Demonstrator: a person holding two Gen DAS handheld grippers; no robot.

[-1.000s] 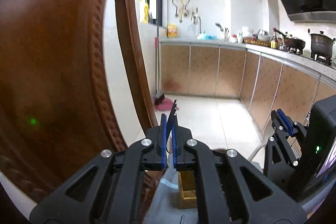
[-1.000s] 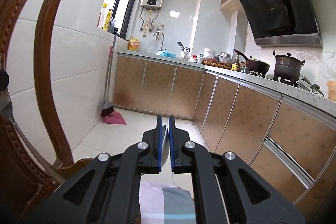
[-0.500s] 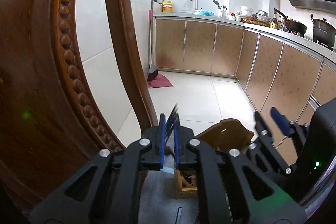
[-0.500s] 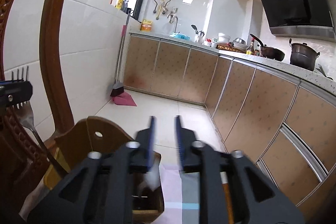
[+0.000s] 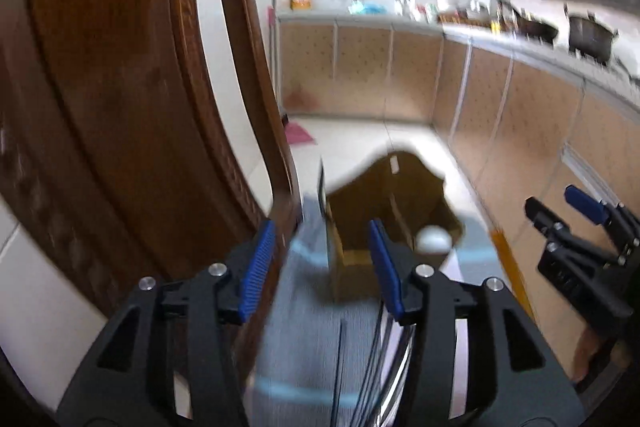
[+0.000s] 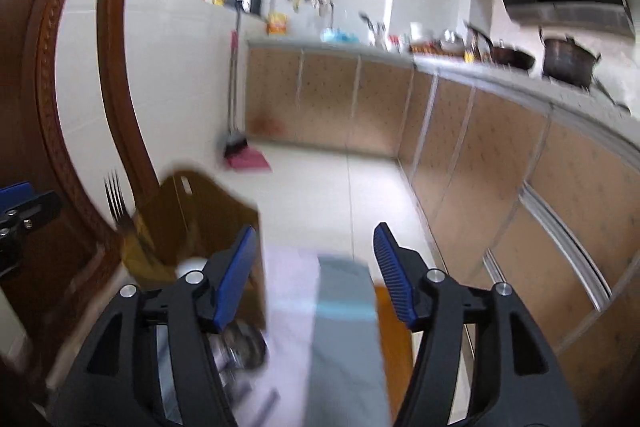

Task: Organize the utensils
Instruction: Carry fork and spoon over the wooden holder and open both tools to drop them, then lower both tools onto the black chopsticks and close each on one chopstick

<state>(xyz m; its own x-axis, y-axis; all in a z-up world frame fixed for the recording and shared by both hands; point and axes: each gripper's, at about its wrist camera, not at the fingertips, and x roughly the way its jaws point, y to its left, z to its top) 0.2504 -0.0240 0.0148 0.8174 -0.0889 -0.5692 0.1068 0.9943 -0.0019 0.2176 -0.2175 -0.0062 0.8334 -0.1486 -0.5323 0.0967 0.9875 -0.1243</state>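
Observation:
A brown wooden utensil holder [image 5: 392, 203] stands on a grey and pink cloth [image 5: 296, 339] at the table edge; it also shows in the right wrist view [image 6: 200, 223]. A fork [image 6: 116, 199] stands in the holder, tines up; it also shows edge-on in the left wrist view [image 5: 322, 203]. A white spoon end [image 5: 434, 241] pokes from the holder. My left gripper [image 5: 322, 267] is open and empty just in front of the holder. My right gripper [image 6: 314, 275] is open and empty to the holder's right. Several dark utensil handles [image 5: 384, 367] lie on the cloth below the left gripper.
A carved brown chair back [image 5: 120, 87] rises close on the left. Kitchen cabinets [image 6: 500, 167] and a counter with pots [image 6: 568, 59] run along the right. A broom and pink dustpan [image 6: 244, 155] stand on the tiled floor. Metal utensils [image 6: 236, 347] lie under the right gripper.
Both grippers have opened wide. The left let go of the fork, which now stands in the holder. Both views have tipped downward toward the table.

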